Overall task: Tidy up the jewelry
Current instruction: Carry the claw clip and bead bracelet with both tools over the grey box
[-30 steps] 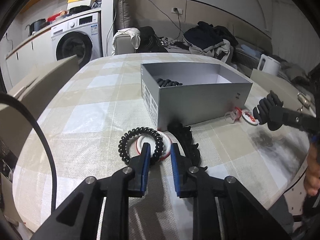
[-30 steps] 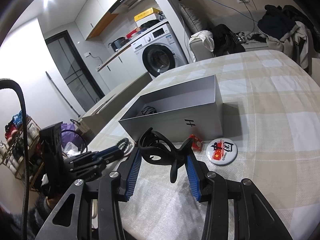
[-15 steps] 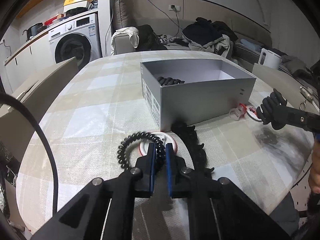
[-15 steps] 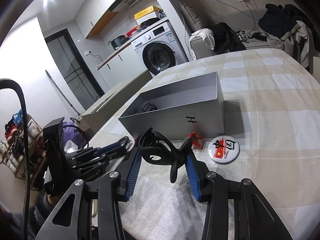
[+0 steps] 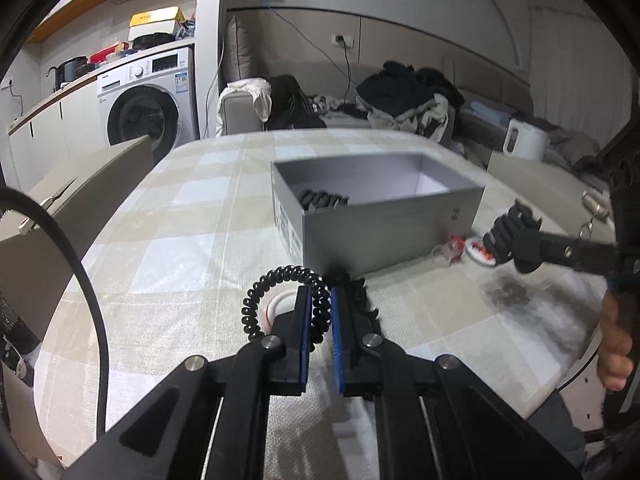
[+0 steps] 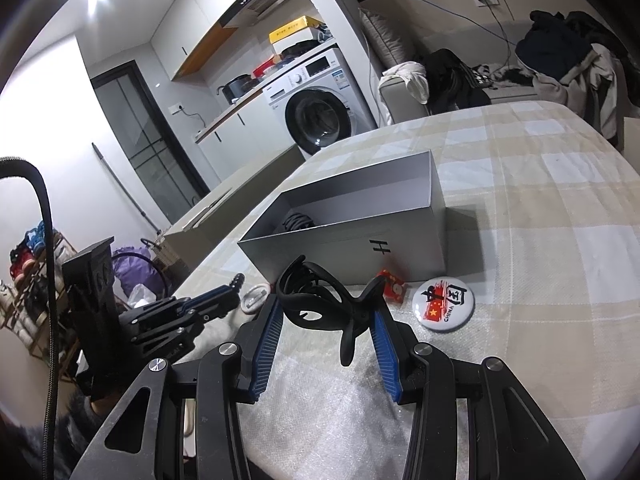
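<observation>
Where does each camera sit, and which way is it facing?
Left wrist: on the left gripper, angled down over the table; jaws shut on a coil hair tie; a hand shows at right.
Right wrist: on the right gripper, jaws holding a black hair claw.
Shared: the grey box and the opposite gripper.

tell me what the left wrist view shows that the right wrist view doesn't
Left wrist view only: the left tongs shut on a black spiral hair tie, a white electric kettle behind the table, and a black toothed hair clip lying by the box.

Right wrist view only: the right tongs clamped on a black plastic claw clip, and the full face of a round white China badge.

Both: the open grey cardboard box with dark items inside, the checked tablecloth, the white washing machine.
</observation>
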Demonstrator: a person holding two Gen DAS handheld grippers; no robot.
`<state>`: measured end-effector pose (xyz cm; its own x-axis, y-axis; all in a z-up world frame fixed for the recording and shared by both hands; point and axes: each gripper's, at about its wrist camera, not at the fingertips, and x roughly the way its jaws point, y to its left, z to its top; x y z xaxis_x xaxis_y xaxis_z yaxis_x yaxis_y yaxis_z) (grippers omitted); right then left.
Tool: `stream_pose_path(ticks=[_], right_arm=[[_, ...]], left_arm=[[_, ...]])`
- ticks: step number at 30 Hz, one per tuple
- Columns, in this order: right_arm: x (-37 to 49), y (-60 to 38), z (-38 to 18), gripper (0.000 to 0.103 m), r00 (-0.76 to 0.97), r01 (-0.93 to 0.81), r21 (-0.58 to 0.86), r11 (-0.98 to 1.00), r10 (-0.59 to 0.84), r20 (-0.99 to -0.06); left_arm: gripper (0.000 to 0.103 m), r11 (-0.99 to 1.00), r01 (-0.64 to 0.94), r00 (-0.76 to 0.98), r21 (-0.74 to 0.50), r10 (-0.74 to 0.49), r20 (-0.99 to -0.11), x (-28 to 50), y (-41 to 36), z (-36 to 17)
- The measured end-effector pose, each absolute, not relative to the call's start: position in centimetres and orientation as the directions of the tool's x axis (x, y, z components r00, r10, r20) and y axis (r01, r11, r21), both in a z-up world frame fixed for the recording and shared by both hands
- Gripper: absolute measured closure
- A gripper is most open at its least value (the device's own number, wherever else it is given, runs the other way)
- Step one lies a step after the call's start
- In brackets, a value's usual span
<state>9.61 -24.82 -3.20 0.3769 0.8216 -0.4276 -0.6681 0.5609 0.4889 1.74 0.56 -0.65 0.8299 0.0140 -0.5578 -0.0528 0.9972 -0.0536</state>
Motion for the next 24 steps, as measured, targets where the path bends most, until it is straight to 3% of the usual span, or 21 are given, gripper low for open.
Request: stream_pose_path(ticks=[7,12,24], right_arm=[[10.2,-25.1,-2.3,0.06,0.369,-0.667,0.518,0.535,0.842,-0.394],[11.5,-25.0,-0.7,0.06,0.387,-0.655,0.539,0.529,0.848,-0.362],[15.2,-23.0,2.1,0.06,0.404,-0.653,0.539,0.532,0.847,-0.347]], left_arm=[[0.098,0.99,-0.072,0.881,-0.125,0.004,-0.472,1.8,1.2,1.7],[0.098,0.991,-0.072,0.906,-0.111,0.018,-0.422,3.1,0.6,3.7],[0.098,0.988,-0.091,0.908,-0.125,0.031,-0.418,6.8,1.0,4.1]])
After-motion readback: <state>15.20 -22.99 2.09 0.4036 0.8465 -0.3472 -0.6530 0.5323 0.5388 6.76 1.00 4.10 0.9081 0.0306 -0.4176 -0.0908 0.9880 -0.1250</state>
